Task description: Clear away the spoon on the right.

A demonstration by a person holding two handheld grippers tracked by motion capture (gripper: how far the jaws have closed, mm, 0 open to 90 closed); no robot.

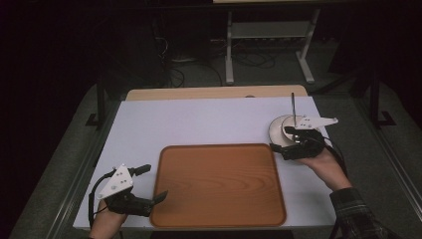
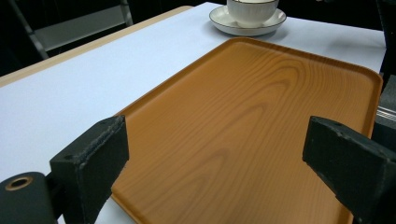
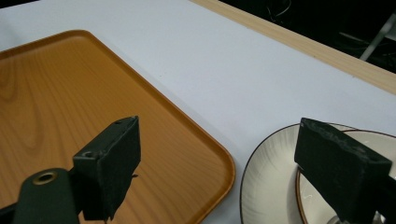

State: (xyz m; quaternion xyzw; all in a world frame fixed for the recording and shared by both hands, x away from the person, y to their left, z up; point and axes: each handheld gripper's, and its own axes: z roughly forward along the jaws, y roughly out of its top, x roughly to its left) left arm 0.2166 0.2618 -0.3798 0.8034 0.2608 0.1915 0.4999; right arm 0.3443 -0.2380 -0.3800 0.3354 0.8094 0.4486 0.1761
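A wooden tray lies in the middle of the white table. A white cup stands on a dark-rimmed saucer just off the tray's far right corner. My left gripper is open at the tray's near left corner, its jaws spread over the tray with nothing between them. My right gripper is open too. One of its jaws hangs over the tray's corner and the other over the saucer and cup, touching neither as far as I can tell.
A thin dark rod stands upright by the cup. The table's pale wooden edge runs along the back. Beyond it, on the floor, are white metal frame legs and cables. Bare white tabletop lies left of and behind the tray.
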